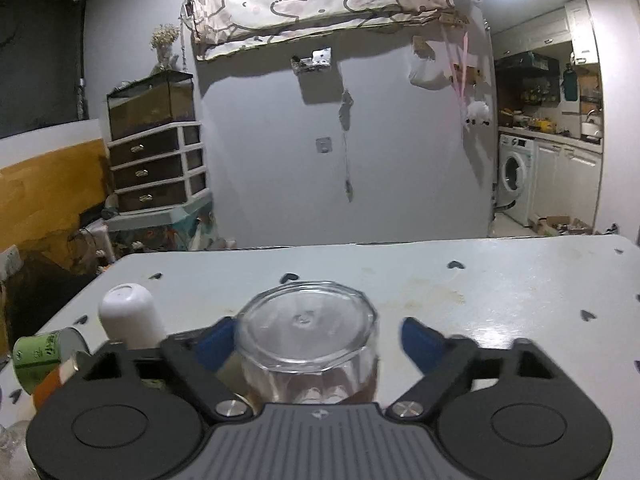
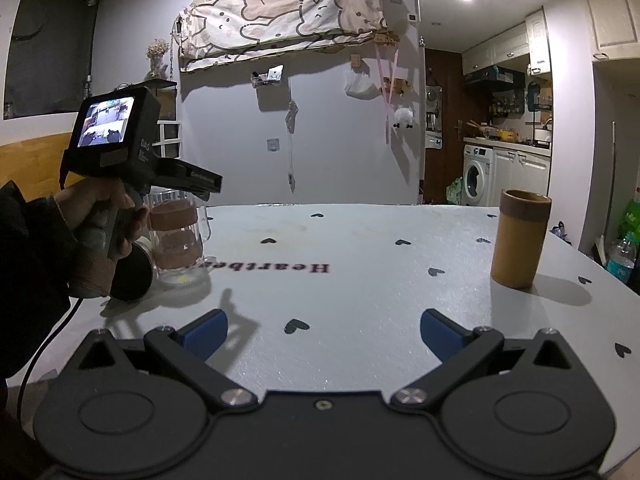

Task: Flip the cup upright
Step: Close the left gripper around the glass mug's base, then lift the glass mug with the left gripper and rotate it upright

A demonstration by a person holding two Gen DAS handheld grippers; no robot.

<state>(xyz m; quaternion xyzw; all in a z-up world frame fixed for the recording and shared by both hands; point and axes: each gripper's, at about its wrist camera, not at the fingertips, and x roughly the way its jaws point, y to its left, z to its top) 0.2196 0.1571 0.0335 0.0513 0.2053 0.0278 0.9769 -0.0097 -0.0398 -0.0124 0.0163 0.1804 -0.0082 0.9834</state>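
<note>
Your left gripper (image 1: pixel 316 340) is in the approach step: its fingers are spread wide around the glass cup (image 1: pixel 308 344), which stands upside down on the table (image 1: pixel 480 292), base up. The left pad looks close to or touching the wall; the right one is clearly apart. Next you need to close squarely on the wall, lift, and roll the wrist half a turn before setting down; glass may slip. Your right gripper (image 2: pixel 322 330) hangs wide open and empty over the table, well apart from the brown cup (image 2: pixel 520 238). Readable writing: "Heartbe…" on the tabletop, upside down, and "DAS" on the left handle unit (image 2: pixel 120 136).
</note>
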